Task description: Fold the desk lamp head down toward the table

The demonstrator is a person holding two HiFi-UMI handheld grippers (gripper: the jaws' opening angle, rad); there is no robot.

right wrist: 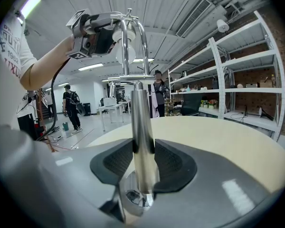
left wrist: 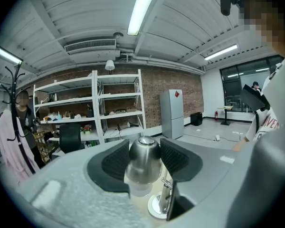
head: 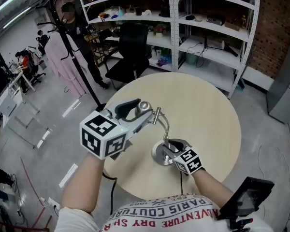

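A chrome desk lamp stands on the round beige table (head: 208,115), with its round base (head: 160,154) near the front edge. Its curved neck (head: 163,124) rises to the silver lamp head (head: 144,106). My left gripper (head: 137,111) is shut on that head; in the left gripper view the dome (left wrist: 144,158) sits between both pads, above the base (left wrist: 157,205). My right gripper (head: 173,148) is shut on the upright post (right wrist: 141,141) just above the base. In the right gripper view the left gripper (right wrist: 97,34) is high up, at the top of the neck (right wrist: 133,23).
White shelving racks (head: 203,23) and a black office chair (head: 130,52) stand behind the table. A coat rack (head: 70,47) with a pink garment is at the back left. A black device (head: 246,197) hangs at the lower right, by my body.
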